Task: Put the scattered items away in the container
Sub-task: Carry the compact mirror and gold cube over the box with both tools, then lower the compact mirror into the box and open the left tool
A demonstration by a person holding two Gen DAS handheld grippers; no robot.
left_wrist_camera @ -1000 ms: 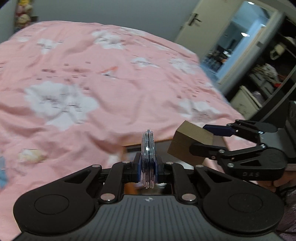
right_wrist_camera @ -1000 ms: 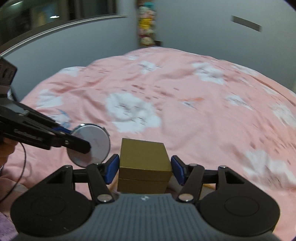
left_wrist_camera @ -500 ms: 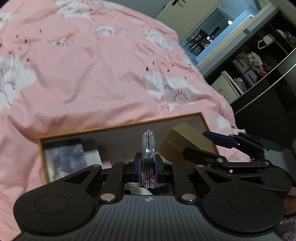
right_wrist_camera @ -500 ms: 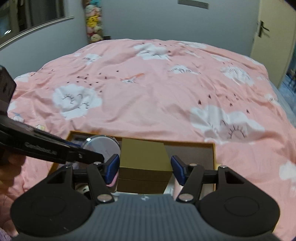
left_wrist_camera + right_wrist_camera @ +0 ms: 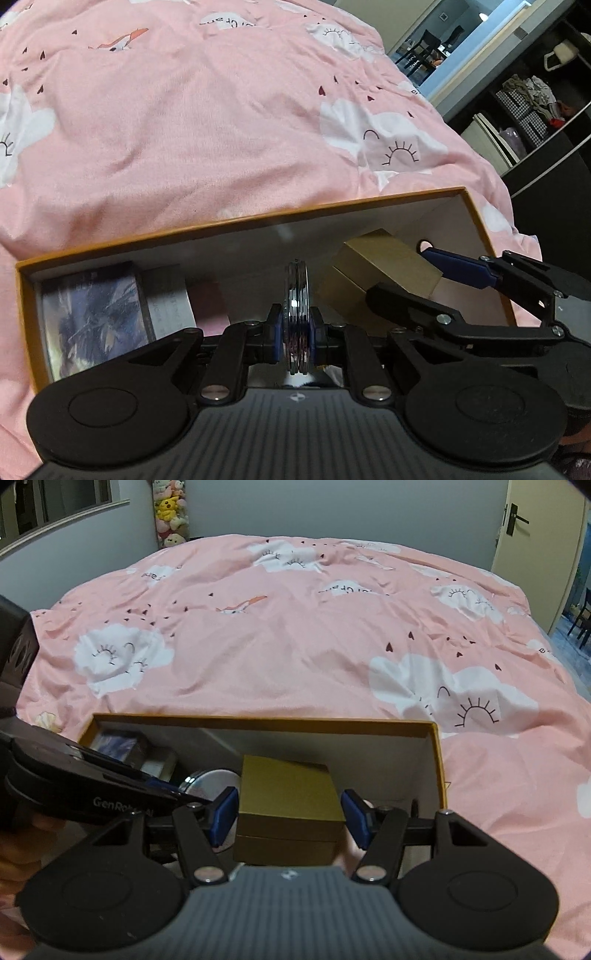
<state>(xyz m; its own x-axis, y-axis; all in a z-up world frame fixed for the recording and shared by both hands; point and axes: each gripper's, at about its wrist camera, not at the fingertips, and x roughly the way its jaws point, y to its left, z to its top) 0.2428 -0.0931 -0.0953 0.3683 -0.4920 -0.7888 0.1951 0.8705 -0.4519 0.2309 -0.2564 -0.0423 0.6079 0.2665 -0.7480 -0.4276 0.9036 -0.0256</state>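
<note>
An open orange cardboard box [image 5: 236, 223] [image 5: 439, 753] with a white inside lies on the pink bed. My left gripper [image 5: 294, 332] is shut on a round silver compact [image 5: 295, 314], held edge-on over the box's inside. The same disc [image 5: 210, 781] shows face-on in the right wrist view, beside the left gripper's fingers [image 5: 122, 775]. My right gripper [image 5: 288, 812] is shut on a small gold box [image 5: 286, 801], its blue pads pressed on both sides. In the left wrist view the gold box [image 5: 384, 273] hangs over the box's right half between the right gripper's fingers [image 5: 458, 267].
A flat pack with a dark printed picture [image 5: 96, 317] [image 5: 118, 744] lies in the left end of the box, a grey item [image 5: 168, 299] beside it. Pink cloud-print bedding [image 5: 295, 635] surrounds the box. Shelves [image 5: 528, 107] and a doorway stand at the right; a hand [image 5: 14, 845] holds the left gripper.
Both grippers have come down and forward with their loads. The orange box, at first barely in sight, now fills the lower part of both views, with the compact and gold box over its inside.
</note>
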